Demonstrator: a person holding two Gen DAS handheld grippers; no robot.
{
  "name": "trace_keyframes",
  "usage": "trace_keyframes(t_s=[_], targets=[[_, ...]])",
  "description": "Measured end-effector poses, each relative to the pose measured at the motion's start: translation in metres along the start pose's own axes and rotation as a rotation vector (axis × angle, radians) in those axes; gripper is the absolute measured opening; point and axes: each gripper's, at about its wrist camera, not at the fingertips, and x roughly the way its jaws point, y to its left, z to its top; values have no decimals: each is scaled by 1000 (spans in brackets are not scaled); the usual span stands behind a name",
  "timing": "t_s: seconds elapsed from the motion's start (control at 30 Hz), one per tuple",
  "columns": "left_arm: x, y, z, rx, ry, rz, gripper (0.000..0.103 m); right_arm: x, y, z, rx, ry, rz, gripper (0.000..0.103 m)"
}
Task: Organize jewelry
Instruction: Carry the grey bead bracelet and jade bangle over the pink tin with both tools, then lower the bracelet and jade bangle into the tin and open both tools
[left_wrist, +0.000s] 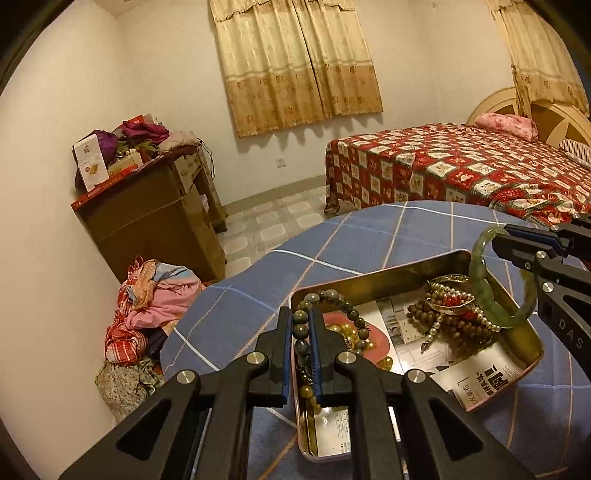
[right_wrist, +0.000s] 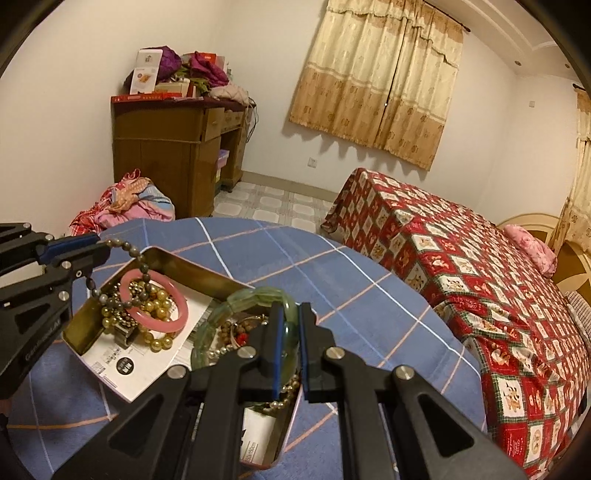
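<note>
An open brass-coloured tin (left_wrist: 406, 266) (right_wrist: 184, 264) lies on the table. My left gripper (left_wrist: 299, 312) (right_wrist: 101, 245) is shut on a dark grey-green bead bracelet (left_wrist: 334, 295) (right_wrist: 127, 245), which hangs over the tin's left end. There a pink bangle (right_wrist: 155, 299) and gold beads (right_wrist: 159, 339) lie inside. My right gripper (right_wrist: 291, 308) (left_wrist: 498, 240) is shut on a translucent green bangle (right_wrist: 251, 295) (left_wrist: 480, 277), held just above the tin's right end. Under it sits a tangle of brown beads, pearls and a gold bangle (left_wrist: 450, 306).
The tin rests on a round table with a blue checked cloth (left_wrist: 369, 229) and is lined with printed paper (left_wrist: 480, 376). Beyond are a bed with a red quilt (right_wrist: 461, 266), a cluttered wooden cabinet (right_wrist: 166, 147) and a heap of clothes (left_wrist: 155, 295) on the floor.
</note>
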Motion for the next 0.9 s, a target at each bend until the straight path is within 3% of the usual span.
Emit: trace_keyframes(t_s=[0.9], targets=[[27,-5,-10,45,101,-8,8,28,19,-3,-63,102,16,10]])
